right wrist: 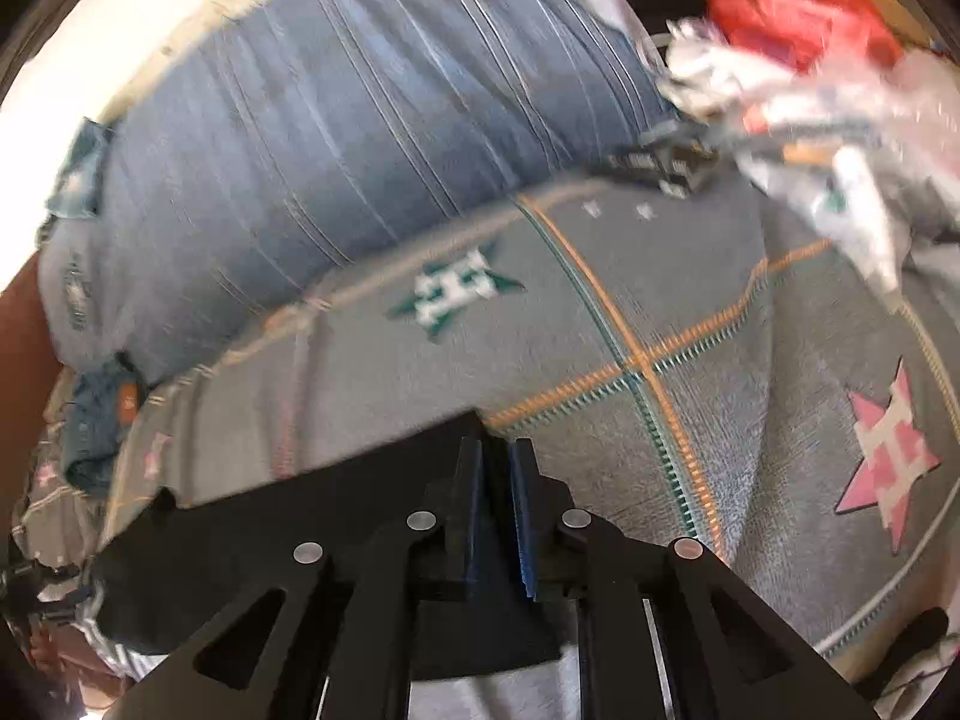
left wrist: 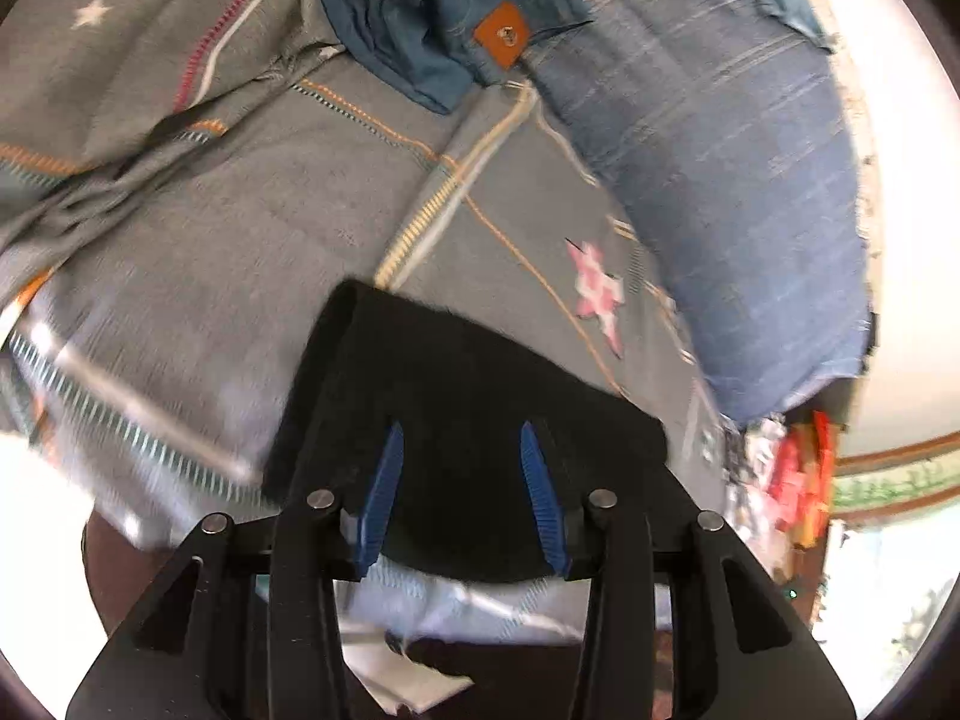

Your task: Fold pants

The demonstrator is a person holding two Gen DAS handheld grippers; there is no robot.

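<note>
The black pants (left wrist: 456, 396) lie on a grey patterned bedspread (left wrist: 240, 228). In the left wrist view my left gripper (left wrist: 462, 438) is open, its blue fingers (left wrist: 384, 480) spread over the black cloth. In the right wrist view the black pants (right wrist: 288, 534) stretch from lower left to my right gripper (right wrist: 498, 450), whose jaws are closed on a corner of the cloth. The frames are motion-blurred.
A blue striped pillow (left wrist: 720, 180) lies along the bed's far side, also in the right wrist view (right wrist: 360, 120). Blue denim clothing with an orange tag (left wrist: 420, 18) lies beside it. A heap of red and white items (right wrist: 810, 60) sits at the bed's end.
</note>
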